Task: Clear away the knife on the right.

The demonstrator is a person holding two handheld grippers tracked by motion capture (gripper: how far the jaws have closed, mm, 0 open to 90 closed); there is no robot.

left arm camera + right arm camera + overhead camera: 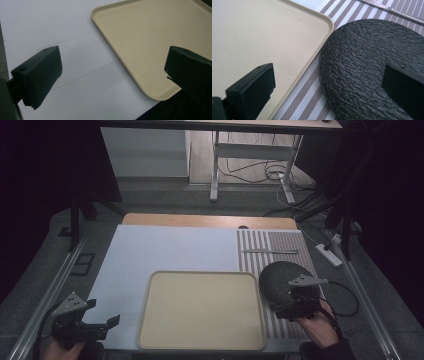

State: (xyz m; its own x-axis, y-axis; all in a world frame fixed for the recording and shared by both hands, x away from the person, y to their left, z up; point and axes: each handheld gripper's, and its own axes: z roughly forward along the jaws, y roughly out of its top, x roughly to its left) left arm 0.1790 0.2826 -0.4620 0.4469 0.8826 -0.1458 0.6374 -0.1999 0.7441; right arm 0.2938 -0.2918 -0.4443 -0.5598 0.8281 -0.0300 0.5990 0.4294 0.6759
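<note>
Spread wide apart, the two black fingers (249,92) of the right gripper (329,92) hold nothing: in the right gripper view one rises at the lower left over the beige tray (257,37), the other at the lower right over the black plate (367,65), and whether either touches the surface below cannot be told. That plate, round and rough-textured, takes up the right half of that view, and its left rim lies just beside the tray's rounded corner, with a narrow strip of the striped mat (307,100) showing between them (the gap narrows toward the upper middle of the frame). In the high view the plate (280,275) sits at centre right on the striped mat (252,255), with the right gripper (295,302) over its lower edge and a knife (270,251) lying flat above it, well apart. To the left of the plate the tray (200,310) is bare, as is the white sheet (165,250) beyond it toward the upper left. At the lower left of the high view, the left gripper (100,325) stands off the tray's left edge; in the left gripper view its fingers (37,75) are likewise wide apart, framing white sheet (75,75) and the tray's near corner (140,37).
</note>
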